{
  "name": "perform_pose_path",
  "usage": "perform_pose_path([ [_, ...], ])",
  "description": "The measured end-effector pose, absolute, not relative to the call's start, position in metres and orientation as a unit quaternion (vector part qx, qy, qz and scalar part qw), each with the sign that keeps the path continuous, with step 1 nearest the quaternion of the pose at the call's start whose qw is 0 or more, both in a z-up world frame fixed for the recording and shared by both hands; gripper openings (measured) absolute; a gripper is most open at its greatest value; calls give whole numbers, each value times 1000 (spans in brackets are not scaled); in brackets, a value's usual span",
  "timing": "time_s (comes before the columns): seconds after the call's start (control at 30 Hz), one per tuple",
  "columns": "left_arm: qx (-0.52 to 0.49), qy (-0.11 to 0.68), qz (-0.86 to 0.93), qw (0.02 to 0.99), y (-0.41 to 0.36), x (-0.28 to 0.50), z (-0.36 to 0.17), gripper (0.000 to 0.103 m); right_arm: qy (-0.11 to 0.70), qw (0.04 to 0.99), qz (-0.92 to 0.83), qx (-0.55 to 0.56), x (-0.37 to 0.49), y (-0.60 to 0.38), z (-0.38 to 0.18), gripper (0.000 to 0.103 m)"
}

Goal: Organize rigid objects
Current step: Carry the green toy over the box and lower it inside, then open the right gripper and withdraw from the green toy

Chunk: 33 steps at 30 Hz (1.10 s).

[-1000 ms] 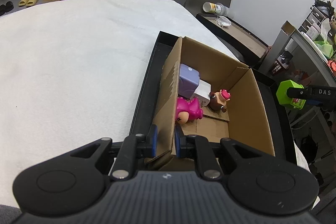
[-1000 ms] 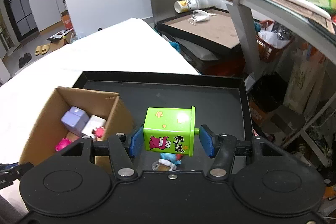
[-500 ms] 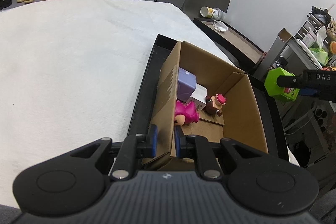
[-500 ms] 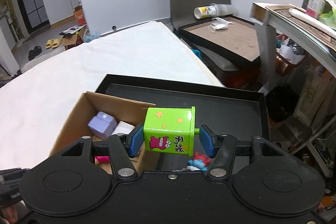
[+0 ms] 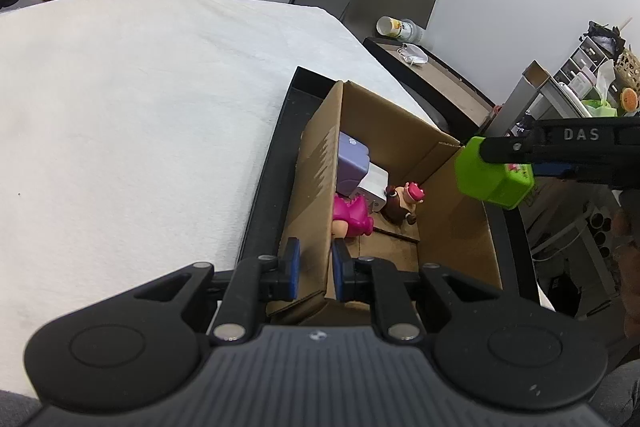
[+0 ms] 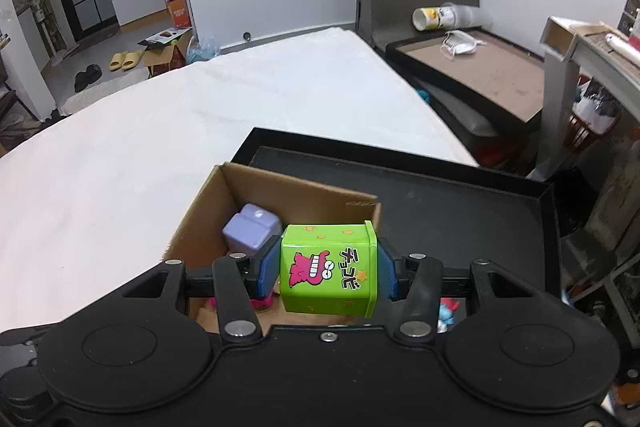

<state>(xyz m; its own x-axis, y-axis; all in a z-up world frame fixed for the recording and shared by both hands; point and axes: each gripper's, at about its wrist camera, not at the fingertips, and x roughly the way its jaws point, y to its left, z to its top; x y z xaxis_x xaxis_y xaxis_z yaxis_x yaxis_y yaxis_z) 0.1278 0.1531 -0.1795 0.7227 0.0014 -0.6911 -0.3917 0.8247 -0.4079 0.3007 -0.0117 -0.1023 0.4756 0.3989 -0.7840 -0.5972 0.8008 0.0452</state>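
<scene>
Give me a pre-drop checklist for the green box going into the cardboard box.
1. Right gripper on green printed box: ok, pads at both sides, jaws closing.
2. Left gripper clamps brown cardboard box wall: ok.
3. Green box over opening: ok, above the right part.
4. Landing spot free: ok, bare floor right of the brown figurine.
5. Pink toy and lilac block clear: ok, against the left wall.
6. Blue toy on black tray: not ok, outside.

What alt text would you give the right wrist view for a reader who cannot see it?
The right gripper, jaws closing, holds a green cartoon-printed box above an open cardboard box that sits in a black tray on a white-covered table. A lilac block lies inside the cardboard box.
</scene>
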Motion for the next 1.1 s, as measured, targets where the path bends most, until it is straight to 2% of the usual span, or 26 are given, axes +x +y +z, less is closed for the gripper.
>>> perform_pose_path([
  [0.67,-285,349,98,887,158,126,-182,15,482,830,241,-146,294,23,-149,49],
  [1.1,-284,349,98,888,157,128,-182,15,475,835,252,-120,295,0,-126,51],
])
